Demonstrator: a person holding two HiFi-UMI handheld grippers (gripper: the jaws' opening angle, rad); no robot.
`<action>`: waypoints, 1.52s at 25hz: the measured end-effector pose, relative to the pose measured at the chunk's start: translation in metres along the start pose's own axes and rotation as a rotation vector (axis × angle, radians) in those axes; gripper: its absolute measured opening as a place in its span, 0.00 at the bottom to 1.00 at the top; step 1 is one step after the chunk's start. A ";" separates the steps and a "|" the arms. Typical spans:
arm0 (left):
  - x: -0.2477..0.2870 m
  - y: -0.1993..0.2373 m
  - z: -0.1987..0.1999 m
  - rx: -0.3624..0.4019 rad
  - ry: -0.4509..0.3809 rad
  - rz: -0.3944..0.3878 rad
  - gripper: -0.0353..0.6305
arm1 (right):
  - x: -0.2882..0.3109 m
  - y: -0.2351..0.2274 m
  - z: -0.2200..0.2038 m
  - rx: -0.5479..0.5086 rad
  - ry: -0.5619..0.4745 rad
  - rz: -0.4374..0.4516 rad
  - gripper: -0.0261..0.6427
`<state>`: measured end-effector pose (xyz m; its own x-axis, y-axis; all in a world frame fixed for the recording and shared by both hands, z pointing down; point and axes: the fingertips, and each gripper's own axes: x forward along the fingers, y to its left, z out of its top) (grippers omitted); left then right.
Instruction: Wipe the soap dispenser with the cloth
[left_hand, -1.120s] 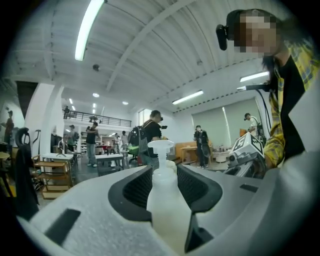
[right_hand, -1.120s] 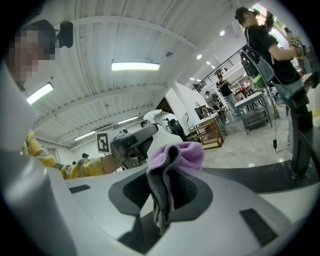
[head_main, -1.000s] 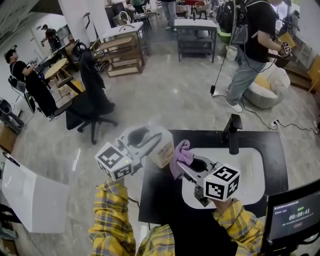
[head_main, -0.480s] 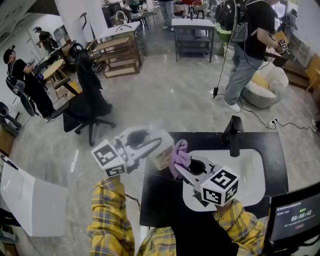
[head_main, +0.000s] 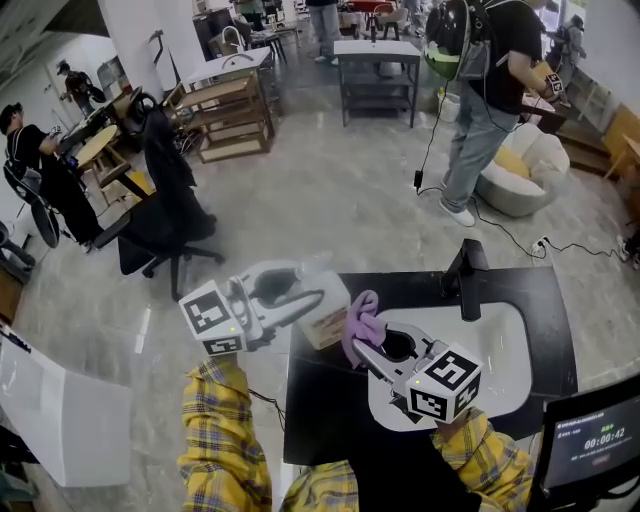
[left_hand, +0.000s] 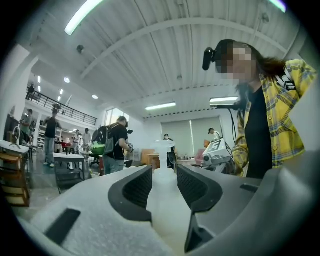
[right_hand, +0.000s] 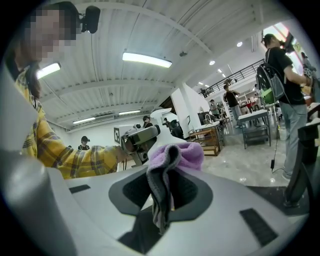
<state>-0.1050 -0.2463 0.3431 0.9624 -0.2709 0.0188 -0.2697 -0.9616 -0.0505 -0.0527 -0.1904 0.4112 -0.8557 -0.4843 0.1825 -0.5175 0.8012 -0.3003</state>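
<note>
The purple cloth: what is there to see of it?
The cloth looks soft and fleecy, lilac with a grey edge. It is bunched and folded, pinched between the jaws of the right gripper; its top puffs out above them and a thin tail hangs below. In the head view it is held up right beside the soap dispenser; whether they touch I cannot tell.

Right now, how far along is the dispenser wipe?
Done: both items are picked up. The left tool grips the soap dispenser by its body, and the right tool pinches the purple cloth. In hand: the head view shows the cloth beside the dispenser above the black counter; contact cannot be told. Left: the wiping strokes, then setting both down.
</note>
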 end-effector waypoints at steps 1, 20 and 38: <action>-0.001 0.000 0.002 -0.004 -0.005 -0.010 0.28 | 0.000 0.001 0.001 -0.002 0.003 -0.002 0.16; -0.006 0.008 -0.008 -0.028 -0.030 -0.142 0.27 | 0.018 0.006 -0.006 -0.119 0.041 -0.034 0.16; -0.034 0.017 0.002 -0.078 -0.089 0.308 0.33 | 0.044 0.032 0.002 -0.271 0.026 0.023 0.16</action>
<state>-0.1420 -0.2538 0.3395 0.8331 -0.5482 -0.0731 -0.5471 -0.8363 0.0364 -0.1073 -0.1863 0.4081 -0.8651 -0.4583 0.2037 -0.4758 0.8785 -0.0441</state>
